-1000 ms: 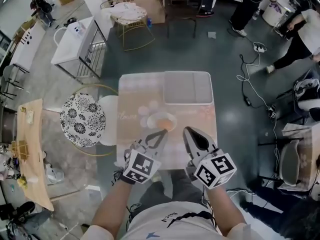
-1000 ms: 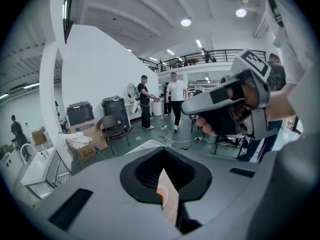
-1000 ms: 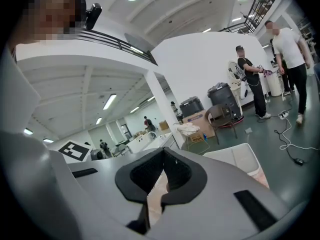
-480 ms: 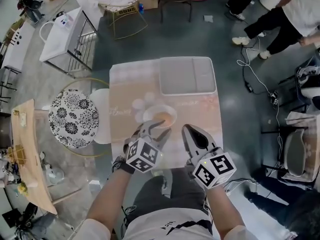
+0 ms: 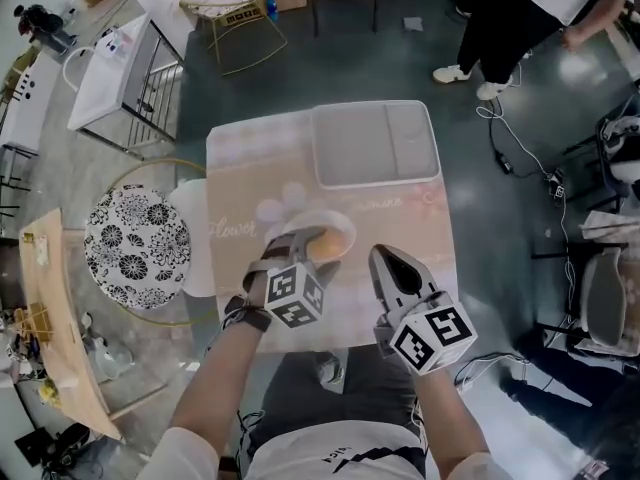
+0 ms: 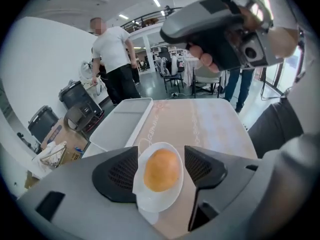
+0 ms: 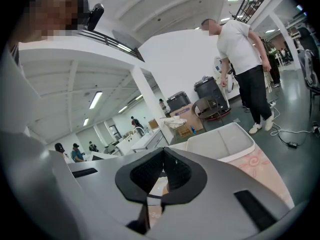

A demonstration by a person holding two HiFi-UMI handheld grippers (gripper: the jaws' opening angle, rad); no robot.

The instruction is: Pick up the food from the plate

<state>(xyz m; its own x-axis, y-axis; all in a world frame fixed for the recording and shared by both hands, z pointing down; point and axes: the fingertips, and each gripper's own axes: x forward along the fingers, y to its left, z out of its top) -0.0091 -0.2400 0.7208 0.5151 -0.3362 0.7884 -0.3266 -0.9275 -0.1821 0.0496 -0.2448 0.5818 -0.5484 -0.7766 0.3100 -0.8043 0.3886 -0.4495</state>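
Note:
A round golden-brown bun (image 6: 161,170) lies on a small white plate (image 6: 154,205) on the pink patterned table (image 5: 400,218). My left gripper (image 6: 161,154) hangs over the plate (image 5: 305,220) with the bun between its jaws. They are opening, and the pads stand clear of the bun on both sides. In the head view the left gripper (image 5: 302,240) covers most of the bun (image 5: 332,245). My right gripper (image 5: 386,261) hovers just right of the plate, its jaws shut with nothing in them, as the right gripper view (image 7: 163,156) shows.
A pale grey tray (image 5: 375,143) lies at the table's far end. A black-and-white patterned stool (image 5: 138,240) stands to the left of the table. A person (image 5: 520,18) stands beyond the table's far right corner, near cables (image 5: 505,158) on the floor.
My left gripper has moved forward over the plate and its jaws have gone from shut to wide apart around the bun. The right gripper has stayed shut beside the plate.

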